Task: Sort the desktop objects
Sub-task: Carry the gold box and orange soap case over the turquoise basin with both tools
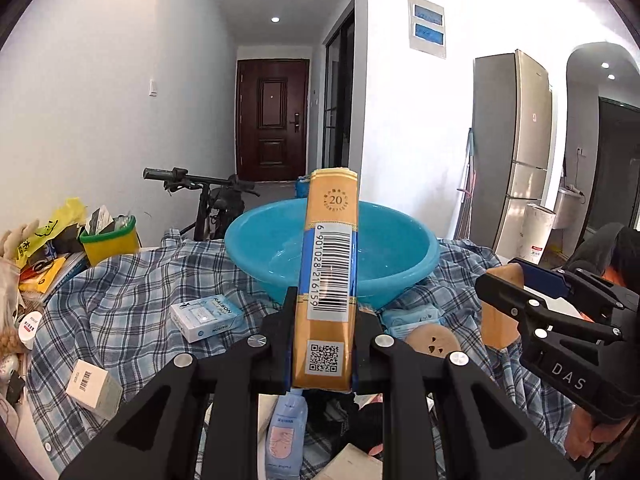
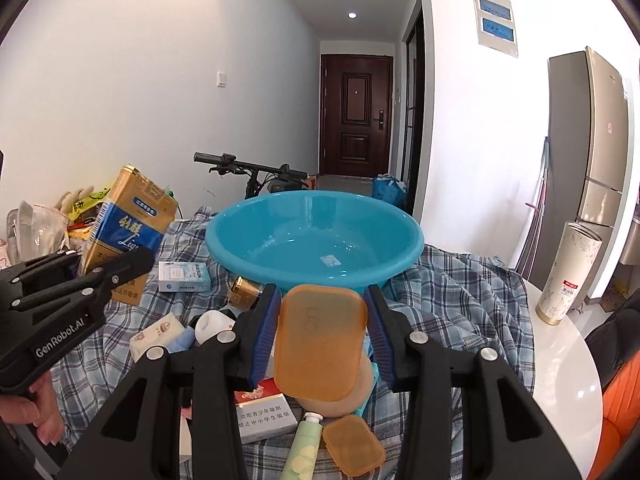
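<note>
Basin rim just ahead — both jaws loaded.

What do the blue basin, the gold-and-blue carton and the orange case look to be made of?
Blue basin: likely glossy plastic; smooth with bright highlights. Gold-and-blue carton in the left gripper: printed cardboard, perhaps film-wrapped; sharp edges, barcode label. Orange case in the right gripper: translucent matte plastic.
</note>
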`<state>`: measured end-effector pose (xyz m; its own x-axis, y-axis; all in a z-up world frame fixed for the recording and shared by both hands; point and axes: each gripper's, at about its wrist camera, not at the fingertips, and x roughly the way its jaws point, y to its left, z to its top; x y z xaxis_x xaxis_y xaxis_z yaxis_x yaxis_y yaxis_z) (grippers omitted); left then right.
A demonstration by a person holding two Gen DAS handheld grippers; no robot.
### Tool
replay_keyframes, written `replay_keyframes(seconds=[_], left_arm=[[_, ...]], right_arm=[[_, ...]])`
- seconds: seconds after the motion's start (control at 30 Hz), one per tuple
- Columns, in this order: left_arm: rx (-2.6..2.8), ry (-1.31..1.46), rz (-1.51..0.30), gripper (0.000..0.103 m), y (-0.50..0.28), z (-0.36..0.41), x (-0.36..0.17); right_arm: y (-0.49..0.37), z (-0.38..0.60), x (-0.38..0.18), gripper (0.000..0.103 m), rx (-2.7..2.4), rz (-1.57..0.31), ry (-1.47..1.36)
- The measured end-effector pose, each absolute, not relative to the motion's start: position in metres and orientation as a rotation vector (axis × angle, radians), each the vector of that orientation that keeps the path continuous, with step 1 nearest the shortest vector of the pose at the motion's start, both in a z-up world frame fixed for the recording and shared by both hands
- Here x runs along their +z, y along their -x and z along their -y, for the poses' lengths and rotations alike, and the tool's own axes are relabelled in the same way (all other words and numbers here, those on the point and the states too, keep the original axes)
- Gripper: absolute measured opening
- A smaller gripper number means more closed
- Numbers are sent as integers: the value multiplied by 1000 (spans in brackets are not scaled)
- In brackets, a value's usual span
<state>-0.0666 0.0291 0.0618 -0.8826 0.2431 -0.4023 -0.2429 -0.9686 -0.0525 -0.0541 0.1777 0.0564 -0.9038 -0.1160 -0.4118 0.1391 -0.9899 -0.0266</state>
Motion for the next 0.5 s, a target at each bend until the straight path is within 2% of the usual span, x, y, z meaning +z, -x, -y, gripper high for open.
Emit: replay_keyframes(seconds=[0.5], left_arm=[[2862,551,-36,21,55,-36,70]], right_arm=[[40,-176,67,42,-2952,-96,-574]])
